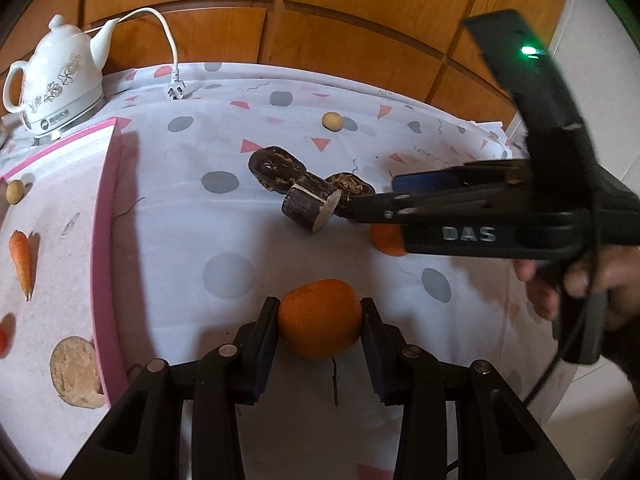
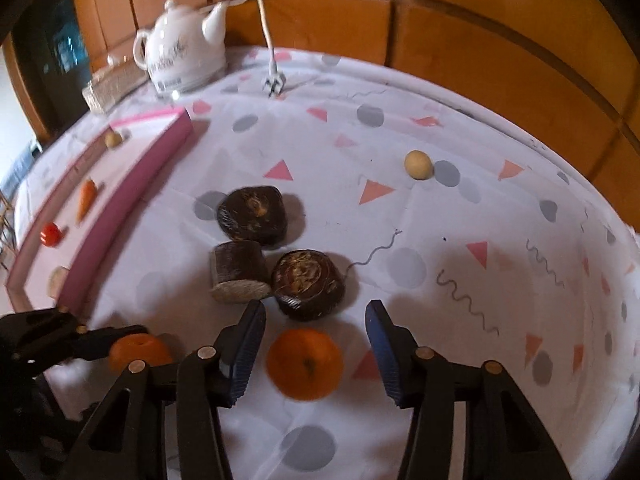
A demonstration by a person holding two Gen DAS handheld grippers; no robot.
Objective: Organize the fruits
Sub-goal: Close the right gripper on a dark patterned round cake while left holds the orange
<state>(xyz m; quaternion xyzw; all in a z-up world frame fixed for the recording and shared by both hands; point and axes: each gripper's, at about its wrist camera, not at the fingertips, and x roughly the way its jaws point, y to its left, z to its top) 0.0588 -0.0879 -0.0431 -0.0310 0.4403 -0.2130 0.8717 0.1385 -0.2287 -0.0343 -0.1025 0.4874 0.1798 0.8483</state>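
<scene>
On the cloth-covered desk [image 2: 460, 240], the left claw [image 1: 320, 316] is clamped on an orange [image 1: 319, 318], both fingers pressed to its sides. The right claw [image 2: 316, 320] stands apart around a second orange [image 2: 305, 364], not touching it, just beside three dark brown chunks [image 2: 276, 248]. A pink tray [image 2: 132, 196], left of the chunks, holds a carrot [image 2: 85, 197]. A white teapot [image 2: 182, 50] sits beyond the tray.

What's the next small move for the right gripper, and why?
Probably close the right gripper on the orange: its fingers already straddle that fruit with clear gaps on both sides, while the left gripper already pinches the other orange.
</scene>
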